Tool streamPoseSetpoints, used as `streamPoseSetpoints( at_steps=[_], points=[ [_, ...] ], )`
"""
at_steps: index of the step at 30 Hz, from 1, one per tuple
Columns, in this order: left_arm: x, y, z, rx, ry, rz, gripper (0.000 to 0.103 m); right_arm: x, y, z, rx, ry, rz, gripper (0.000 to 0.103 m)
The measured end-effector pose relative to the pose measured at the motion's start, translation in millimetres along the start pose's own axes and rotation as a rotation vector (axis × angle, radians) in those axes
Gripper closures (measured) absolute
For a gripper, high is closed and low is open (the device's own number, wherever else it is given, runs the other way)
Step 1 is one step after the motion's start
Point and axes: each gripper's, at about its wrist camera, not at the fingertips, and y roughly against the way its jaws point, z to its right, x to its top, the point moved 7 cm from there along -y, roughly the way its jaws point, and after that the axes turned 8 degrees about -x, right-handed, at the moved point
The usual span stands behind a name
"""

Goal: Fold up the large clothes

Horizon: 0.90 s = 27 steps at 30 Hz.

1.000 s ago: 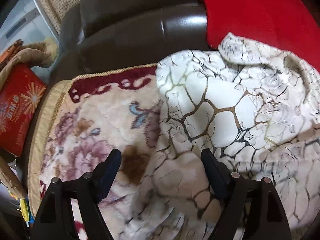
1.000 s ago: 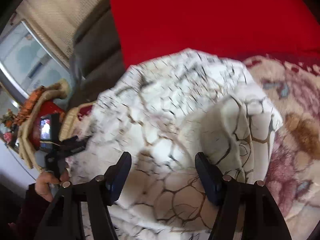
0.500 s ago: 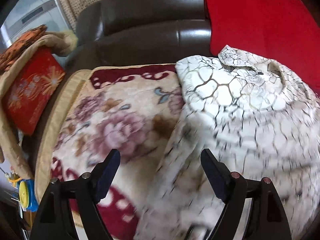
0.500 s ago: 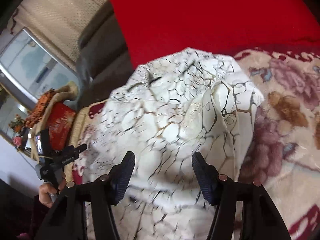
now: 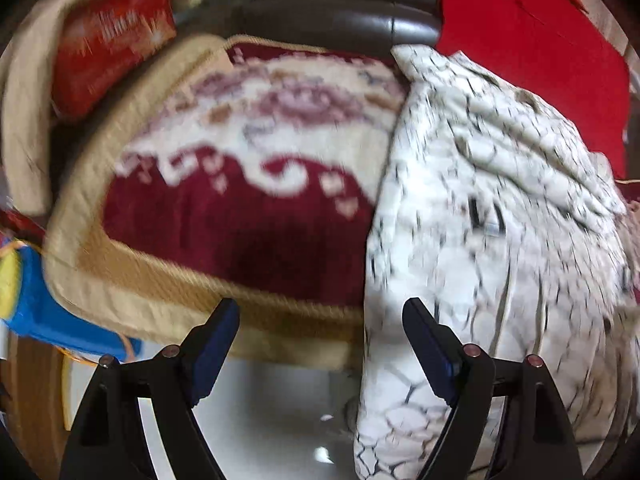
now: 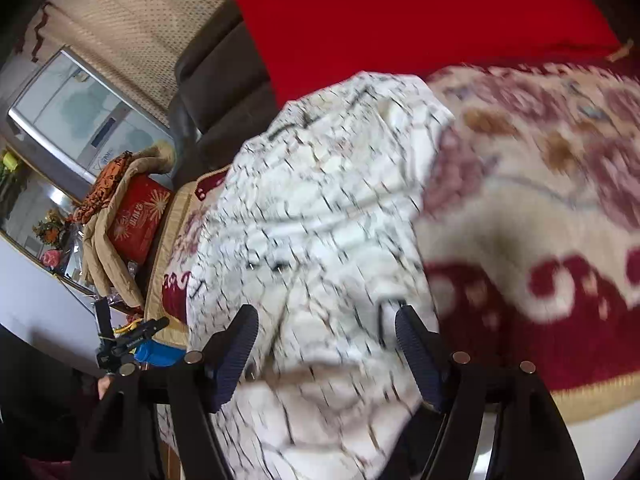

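Now, at the far left of the left wrist view a shiny red box [image 5: 114,36] lies wrapped in beige padded cloth, and below it there is a blue and yellow plastic thing [image 5: 36,312], too blurred to name. Next comes the plush sofa blanket [image 5: 240,184], thick and soft, dark red and cream with a flower pattern and a corded beige edge, over a dark brown leather sofa [image 5: 340,12]. The left gripper [image 5: 320,344] has its jaws spread wide with nothing pinched; the hanging cloth edge lies between them, beside its right finger. Right of the middle lies the white garment [image 5: 500,220], a bulky, puffy heap with a thin cracked pattern of black and gold lines, resting on the blanket and hanging over the front edge of the seat. Behind it is a smooth red cloth [image 5: 532,52]. In the right wrist view the right gripper [image 6: 326,344] hangs over the garment; its jaws have just been opening and stand apart, the cloth below them, not pinched.
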Motion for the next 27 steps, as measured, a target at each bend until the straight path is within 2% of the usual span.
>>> streamPoseSetpoints(
  at_steps=[5,8,10,13,16,18,19,20,22,25,27],
  points=[
    [-35.8,-37.1,1.4,-0.174,0.055,-0.095,0.019,-28.7,-5.6,20.9,0.024,-0.091,-0.059,0.028],
    [-47.1,-55.3,8.1,-0.258,0.065,-0.126,0.019,-42.0,-14.0,30.2,0.046,-0.150,-0.106,0.028],
    [-53.0,-63.7,12.8,-0.315,0.088,-0.139,0.019,-46.5,-17.9,33.6,0.052,-0.175,-0.120,0.028],
    [-59.2,-65.1,27.0,-0.460,0.093,-0.139,0.019,-52.3,-27.2,36.2,0.068,-0.211,-0.155,0.026],
    [-63.0,-61.6,40.1,-0.534,0.064,-0.115,0.019,-57.3,-37.9,33.4,0.100,-0.243,-0.189,0.026],
    [-65.3,-58.2,48.9,-0.561,0.048,-0.101,0.031,-59.7,-44.4,26.7,0.115,-0.251,-0.211,0.026],
    [-65.6,-57.1,54.1,-0.584,0.043,-0.101,0.052,-59.4,-46.8,21.7,0.128,-0.248,-0.216,0.026],
    [-65.7,-57.6,57.9,-0.591,0.040,-0.106,0.069,-59.4,-48.1,15.3,0.140,-0.245,-0.217,0.026],
    [-61.9,-59.5,63.7,-0.591,0.017,-0.104,0.077,-56.6,-51.5,5.3,0.146,-0.239,-0.219,0.026],
    [-58.8,-59.1,74.3,-0.576,-0.013,-0.112,0.076,-51.1,-52.8,-11.3,0.145,-0.198,-0.207,0.025],
    [-56.6,-67.3,76.1,-0.577,0.016,-0.150,0.052,-48.9,-51.8,-20.6,0.144,-0.172,-0.203,0.028]
  ],
)
